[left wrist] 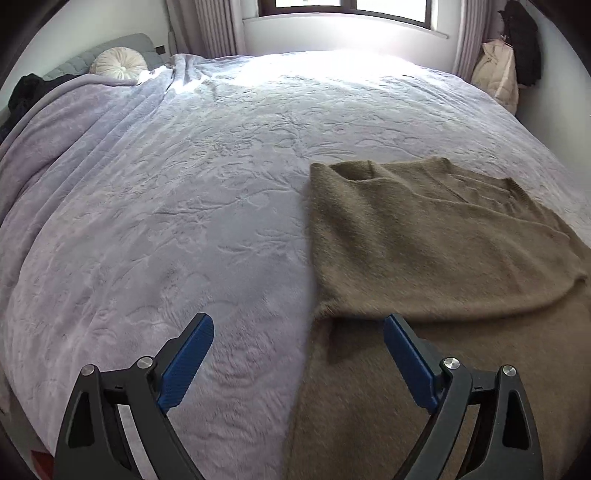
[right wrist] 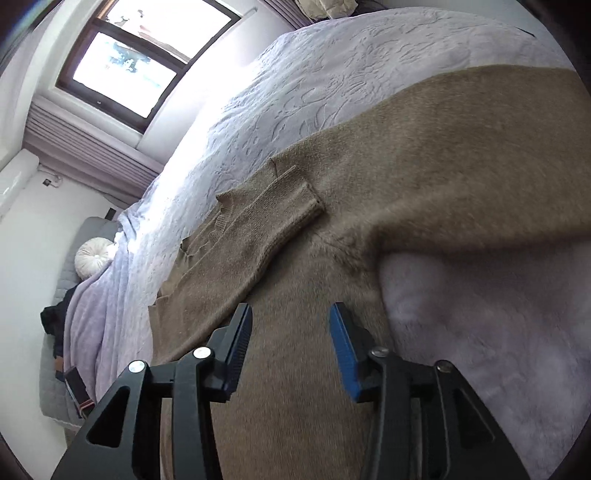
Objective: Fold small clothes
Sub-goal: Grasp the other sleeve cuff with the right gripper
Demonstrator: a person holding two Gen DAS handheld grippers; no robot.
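Note:
A fuzzy olive-brown sweater [left wrist: 424, 236] lies on the lavender bedspread [left wrist: 184, 221], its upper part folded over the lower part. My left gripper [left wrist: 299, 328] hovers wide open above the sweater's left edge, with nothing between its blue pads. In the right wrist view the same sweater [right wrist: 369, 184] spreads across the bed, a sleeve [right wrist: 266, 218] folded across its body. My right gripper [right wrist: 291, 314] stands open just over the brown fabric, pads apart and not pinching it. A bare patch of bedspread [right wrist: 480, 314] shows to the right.
A round white cushion [left wrist: 119, 62] and dark clothing [left wrist: 26, 92] sit by the grey headboard at the far left. A window [left wrist: 347, 7] with curtains is behind the bed. A cream coat [left wrist: 498, 74] hangs on the right wall.

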